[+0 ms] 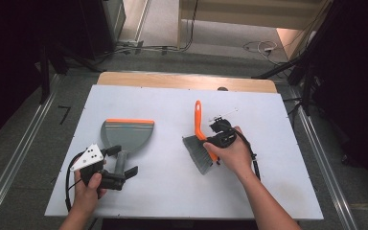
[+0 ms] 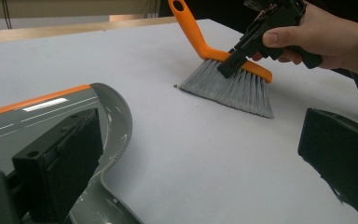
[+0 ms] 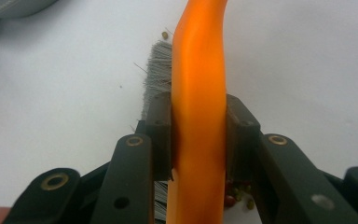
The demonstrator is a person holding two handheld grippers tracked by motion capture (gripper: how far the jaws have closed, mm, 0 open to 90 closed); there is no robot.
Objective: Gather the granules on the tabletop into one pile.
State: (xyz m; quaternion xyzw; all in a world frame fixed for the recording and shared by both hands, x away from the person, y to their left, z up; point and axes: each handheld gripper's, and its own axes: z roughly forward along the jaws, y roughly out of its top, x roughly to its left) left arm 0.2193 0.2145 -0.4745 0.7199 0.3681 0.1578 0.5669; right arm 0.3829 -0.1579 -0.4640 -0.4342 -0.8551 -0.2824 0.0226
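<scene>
Right tongs (image 1: 210, 139) pinch the orange plastic hand brush with grey bristles (image 1: 199, 143): in the right gripper view both black jaws press flat on either side of the orange back (image 3: 199, 116), bristles (image 3: 157, 70) sticking out to the left of it. In the high view the brush sits right of centre on the white surface (image 1: 172, 187), handle pointing far, bristle head near and down on the surface. A few small dark specks, one (image 2: 175, 86) just beside the bristle edge in the left gripper view, and some tiny seed-like bits (image 3: 235, 196) under the jaws in the right gripper view.

Left tongs (image 1: 124, 165) are spread; the jaws stand well apart in the left gripper view, one jaw beside the grey plastic dustpan with an orange lip (image 1: 127, 134), other jaw over bare surface. They sit at the dustpan's handle end; can't tell whether a jaw touches it. Dustpan lies flat left of centre, orange edge on the far side, handle toward the near edge. Dustpan and brush are well apart, bare surface between.
</scene>
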